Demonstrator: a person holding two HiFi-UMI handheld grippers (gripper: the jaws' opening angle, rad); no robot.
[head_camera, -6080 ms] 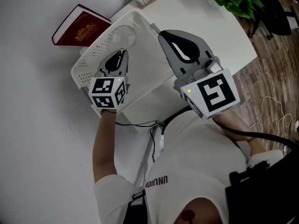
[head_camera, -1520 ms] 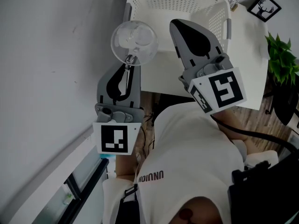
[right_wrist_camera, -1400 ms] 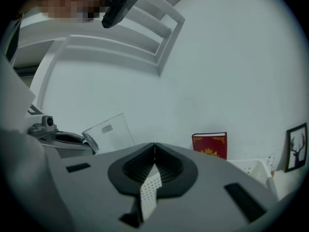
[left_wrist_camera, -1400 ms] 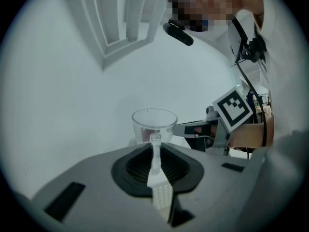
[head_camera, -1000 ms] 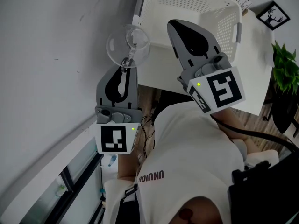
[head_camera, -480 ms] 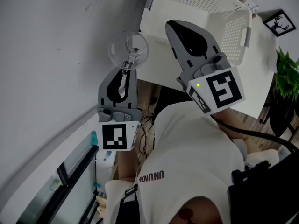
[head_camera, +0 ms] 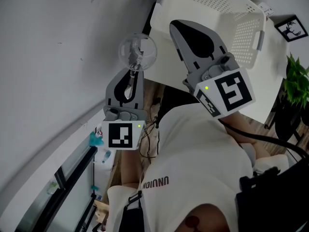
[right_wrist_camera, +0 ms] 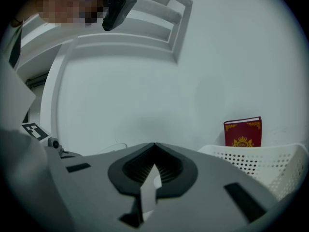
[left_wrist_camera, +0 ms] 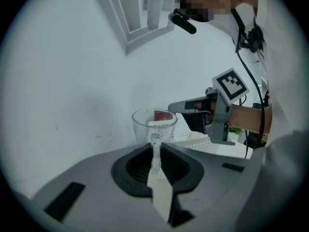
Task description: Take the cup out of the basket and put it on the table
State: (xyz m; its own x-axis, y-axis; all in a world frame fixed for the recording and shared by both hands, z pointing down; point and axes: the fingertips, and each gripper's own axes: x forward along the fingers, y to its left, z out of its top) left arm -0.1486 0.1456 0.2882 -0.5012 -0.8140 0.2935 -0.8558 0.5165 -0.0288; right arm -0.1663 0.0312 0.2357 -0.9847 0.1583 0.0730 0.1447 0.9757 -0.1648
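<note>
A clear glass cup (head_camera: 137, 52) hangs in the air off the white table's (head_camera: 263, 76) left edge, in front of a pale wall. My left gripper (head_camera: 133, 70) is shut on the cup's handle, with the bowl beyond its tips. In the left gripper view the cup (left_wrist_camera: 154, 127) stands upright just past the closed jaws of the left gripper (left_wrist_camera: 154, 141). The white perforated basket (head_camera: 227, 4) sits on the table at the top. My right gripper (head_camera: 174, 24) is shut with nothing in it, held above the table beside the basket; its jaws meet in the right gripper view (right_wrist_camera: 154, 146).
A dark red book (right_wrist_camera: 243, 132) stands behind the basket (right_wrist_camera: 260, 161) against the wall. A green plant (head_camera: 295, 76) and a small framed picture (head_camera: 291, 27) are at the table's right end. A window frame and floor clutter lie at the lower left.
Earlier my left gripper was down in the basket at the cup. Over the last second the cup has stayed in its grip, clear of the basket, which has drifted up and right in view.
</note>
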